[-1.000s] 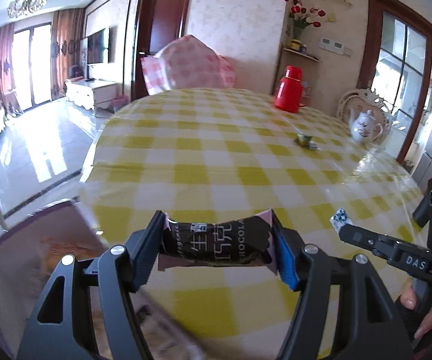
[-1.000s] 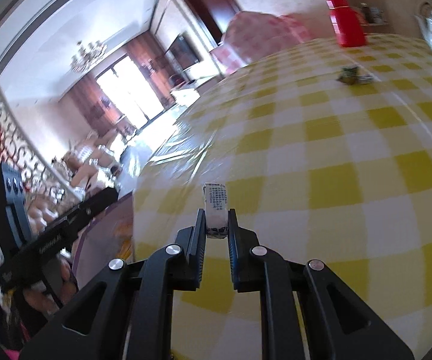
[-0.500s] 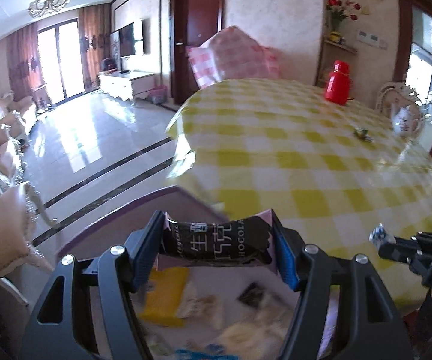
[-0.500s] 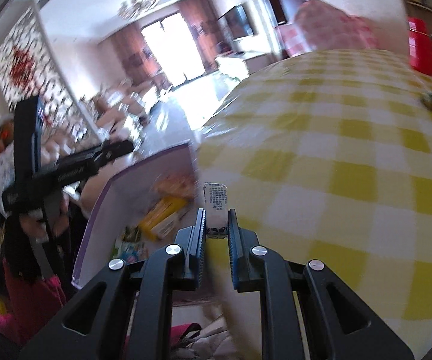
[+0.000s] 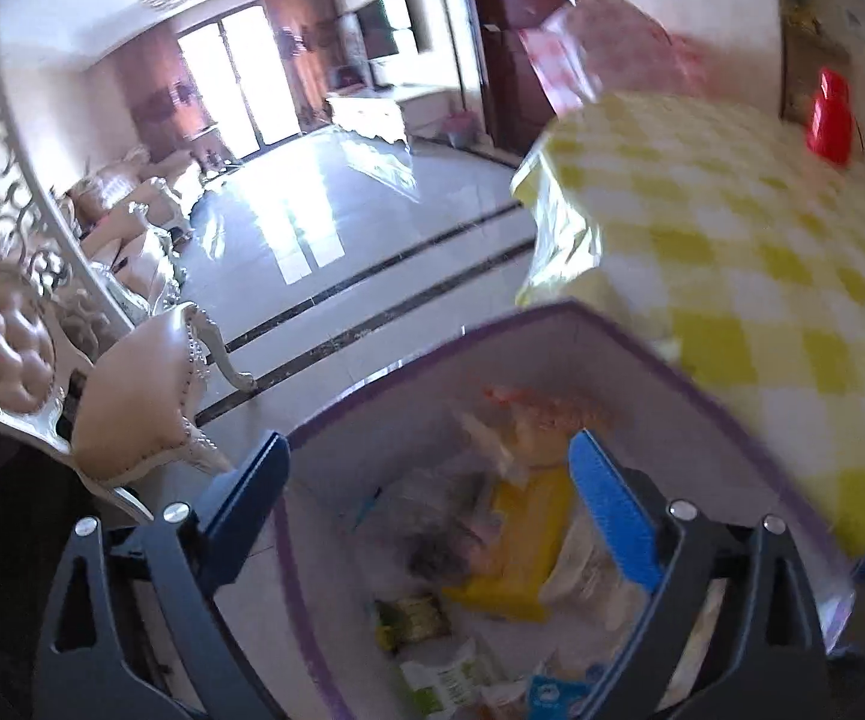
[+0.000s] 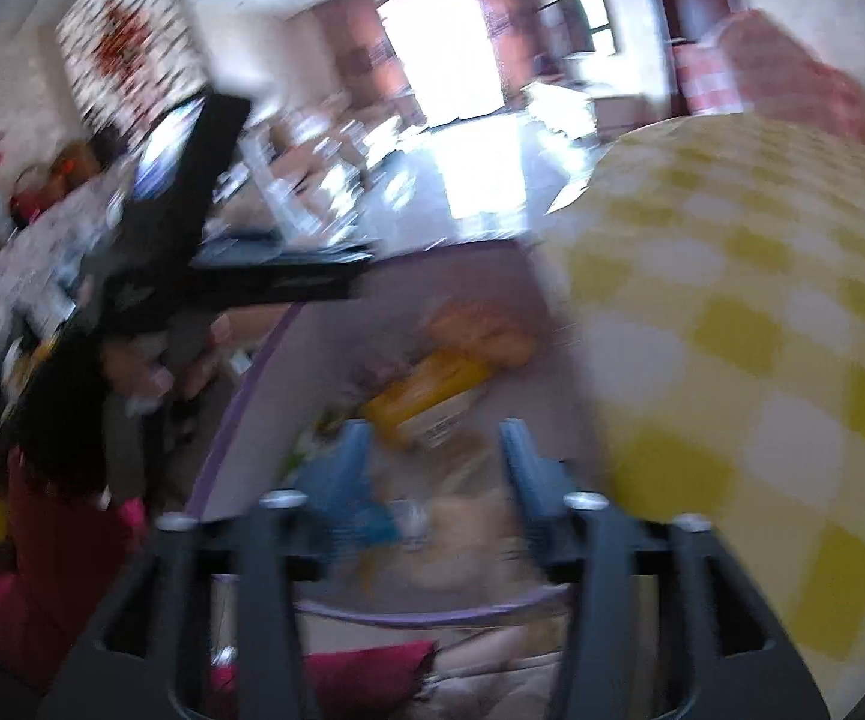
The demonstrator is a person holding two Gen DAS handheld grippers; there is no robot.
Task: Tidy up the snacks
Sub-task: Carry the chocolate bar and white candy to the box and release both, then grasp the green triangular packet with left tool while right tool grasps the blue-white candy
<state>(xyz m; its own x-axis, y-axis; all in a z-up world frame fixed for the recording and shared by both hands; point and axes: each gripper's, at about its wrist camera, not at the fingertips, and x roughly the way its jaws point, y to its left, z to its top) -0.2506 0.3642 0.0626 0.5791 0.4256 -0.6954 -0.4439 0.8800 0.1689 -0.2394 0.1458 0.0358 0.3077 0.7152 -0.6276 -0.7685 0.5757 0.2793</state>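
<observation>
A white box with a purple rim (image 5: pixel 432 354) stands beside the table and holds several snack packets, among them a yellow one (image 5: pixel 522 540). My left gripper (image 5: pixel 426 444) hangs over it. Its jaws are opening wide with nothing between the pads. A dark blurred shape (image 5: pixel 432 552) lies below, possibly the chocolate bar. My right gripper (image 6: pixel 435 438) is above the same box (image 6: pixel 240 408). Its jaws are opening too, and nothing is pinched between them. The view is blurred and I cannot pick out the small white packet. The left gripper (image 6: pixel 192 240) shows black at the upper left.
The round table with the yellow checked cloth (image 5: pixel 732 240) rises right of the box and fills the right of the right wrist view (image 6: pixel 732 300). A red flask (image 5: pixel 828 120) stands at its far side. A padded chair (image 5: pixel 132 408) is left of the box. A hand (image 6: pixel 150 372) holds the left gripper.
Both grippers swung left from over the table to over the box. The left let go of the chocolate bar and the right let go of the small white packet; both now stand open.
</observation>
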